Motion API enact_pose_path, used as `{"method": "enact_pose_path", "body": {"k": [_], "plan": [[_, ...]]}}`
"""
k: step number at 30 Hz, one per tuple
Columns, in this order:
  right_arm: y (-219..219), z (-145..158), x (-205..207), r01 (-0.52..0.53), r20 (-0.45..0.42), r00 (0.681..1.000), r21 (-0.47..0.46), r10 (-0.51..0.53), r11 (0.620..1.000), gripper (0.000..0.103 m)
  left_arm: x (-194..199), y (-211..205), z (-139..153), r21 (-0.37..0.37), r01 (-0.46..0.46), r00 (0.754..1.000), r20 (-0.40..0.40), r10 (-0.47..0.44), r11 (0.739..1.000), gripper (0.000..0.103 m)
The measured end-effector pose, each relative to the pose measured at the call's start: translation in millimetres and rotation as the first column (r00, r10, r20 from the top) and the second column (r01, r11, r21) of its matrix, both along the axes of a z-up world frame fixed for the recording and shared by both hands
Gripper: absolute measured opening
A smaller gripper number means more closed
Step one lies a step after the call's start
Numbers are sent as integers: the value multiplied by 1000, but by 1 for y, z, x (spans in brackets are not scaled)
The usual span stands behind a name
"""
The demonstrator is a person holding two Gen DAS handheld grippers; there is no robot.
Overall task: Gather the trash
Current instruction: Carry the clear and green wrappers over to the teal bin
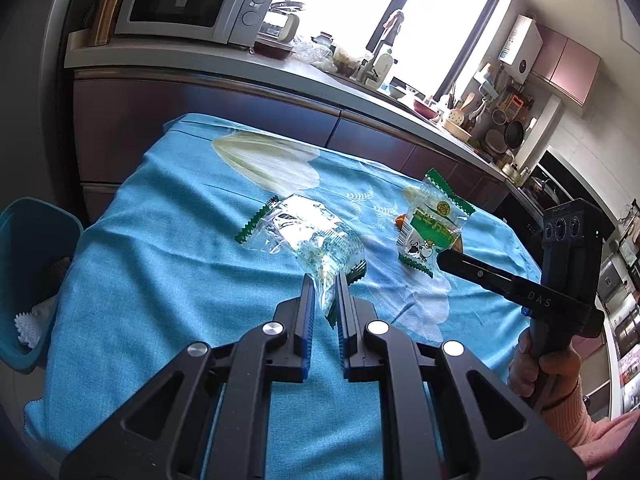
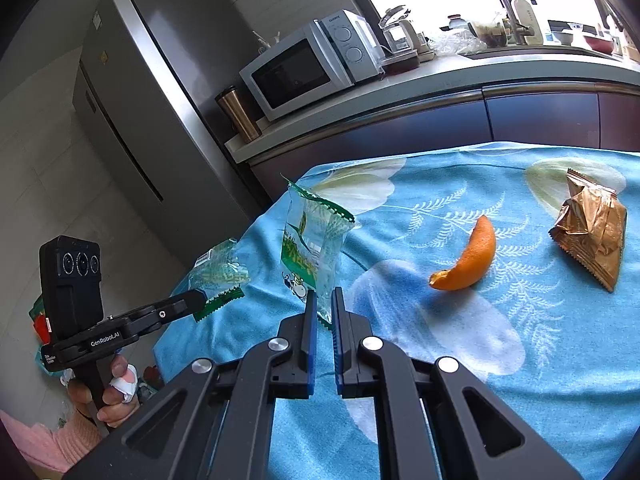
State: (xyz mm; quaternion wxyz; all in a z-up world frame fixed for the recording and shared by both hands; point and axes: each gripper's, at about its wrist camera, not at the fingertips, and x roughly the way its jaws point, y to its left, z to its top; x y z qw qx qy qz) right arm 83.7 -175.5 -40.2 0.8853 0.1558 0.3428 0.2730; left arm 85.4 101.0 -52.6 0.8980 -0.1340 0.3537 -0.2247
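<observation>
At the far left, beside the counter, a teal bin [image 1: 28, 280] is seen on the floor with something white inside it. The counter is covered by a blue flowered cloth [image 1: 160, 264]. The left gripper [image 1: 324, 288] is clamped on the end of a clear wrapper with green edges [image 1: 312, 240], which is lifted above the cloth. To its right, the right gripper [image 2: 325, 300] is closed on the lower edge of a second green-printed wrapper [image 2: 312, 240], which is held upright over the cloth; a cartoon cow is printed near its bottom. Further right, a curved piece of orange peel [image 2: 468, 260] is lying on the cloth, well apart from both grippers. At the far right, a crumpled gold foil packet [image 2: 592, 232] is resting on the cloth, near the peel but not touching it.
</observation>
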Motion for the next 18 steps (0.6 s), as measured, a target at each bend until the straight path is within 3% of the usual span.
{"method": "enact_pose_path", "body": {"k": [18], "plan": [[39,3,-4,-75,6,997,1,75,997,6,-23,28,6,-4,-52,999,12,52,999,11]]}}
